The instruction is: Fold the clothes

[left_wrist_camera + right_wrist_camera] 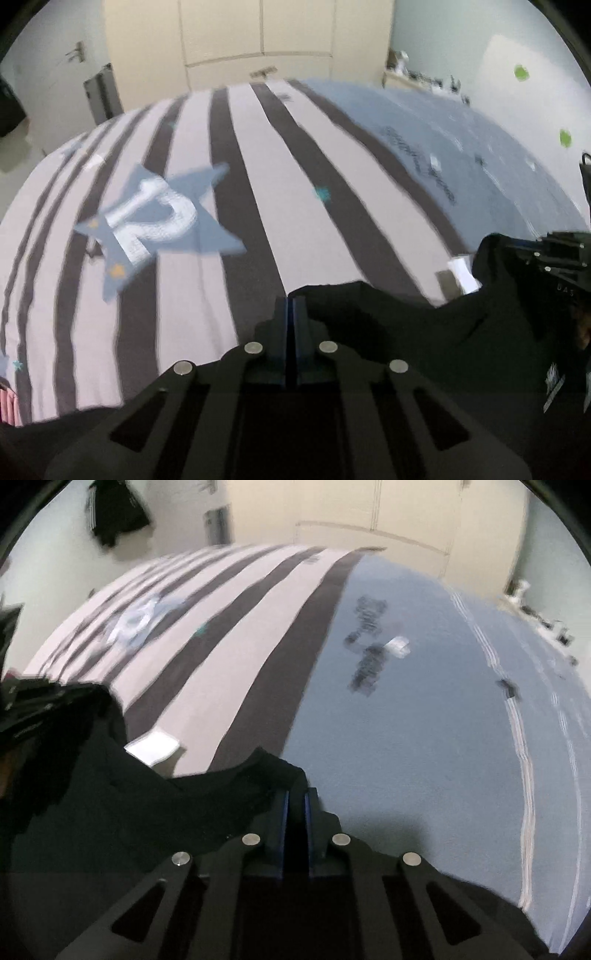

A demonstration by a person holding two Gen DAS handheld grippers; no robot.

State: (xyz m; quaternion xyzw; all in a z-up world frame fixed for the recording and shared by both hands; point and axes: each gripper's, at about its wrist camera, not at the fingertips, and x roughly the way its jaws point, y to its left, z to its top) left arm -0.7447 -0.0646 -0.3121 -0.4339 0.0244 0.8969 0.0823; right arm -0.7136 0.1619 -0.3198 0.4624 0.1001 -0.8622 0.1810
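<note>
Black garment (424, 339), soft and matte, lies bunched along the near edge of the bed, its upper edge rising in uneven folds and peaks. In the left wrist view it spreads from the left gripper (293, 306) across to the right, where small white print (554, 384) shows on the cloth. In the right wrist view the same dark cloth (129, 797) runs from the right gripper (295, 801) toward the left.

Left gripper: its blue-padded fingers are pressed together with the cloth edge pinched between them. Right gripper: its fingers stand nearly together, clamped on a dark fold of the garment that fills the narrow gap.

Under the garment, the bed cover (258, 206) is smooth woven fabric in broad pale and dark grey stripes, with a blue star patch (155, 221) bearing fuzzy white lettering. Beside the stripes, a plain blue-grey section (406, 738) carries dark script and thin white lines. A small white tag or paper (153, 747) lies flat on the stripes just beside the garment's edge. Cream cupboard doors (258, 29) stand beyond the bed. Both views are blurred.
</note>
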